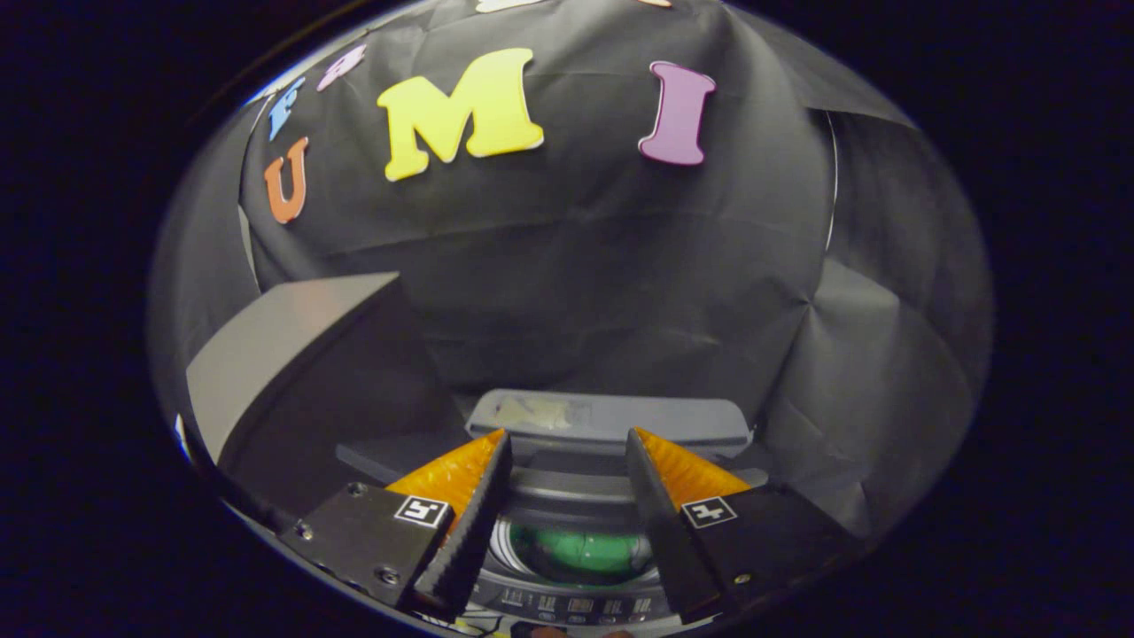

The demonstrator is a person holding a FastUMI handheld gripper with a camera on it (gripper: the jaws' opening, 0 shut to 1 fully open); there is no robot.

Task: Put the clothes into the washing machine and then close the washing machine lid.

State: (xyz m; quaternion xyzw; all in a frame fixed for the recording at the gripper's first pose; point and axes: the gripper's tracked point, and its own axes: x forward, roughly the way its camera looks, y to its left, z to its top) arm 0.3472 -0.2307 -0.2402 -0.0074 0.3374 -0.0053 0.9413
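We see the green clothes (580,549) in the washing machine (567,532) drum only through the gap between the claw (567,439) fingers, which stand apart and cover both drum sides. The control panel (576,607) markings are too small to tell.

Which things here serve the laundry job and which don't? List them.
Job: washing machine; its raised lid; green clothes in the drum; gripper, fingers open and empty above the drum.
Not job: black cloth wall.
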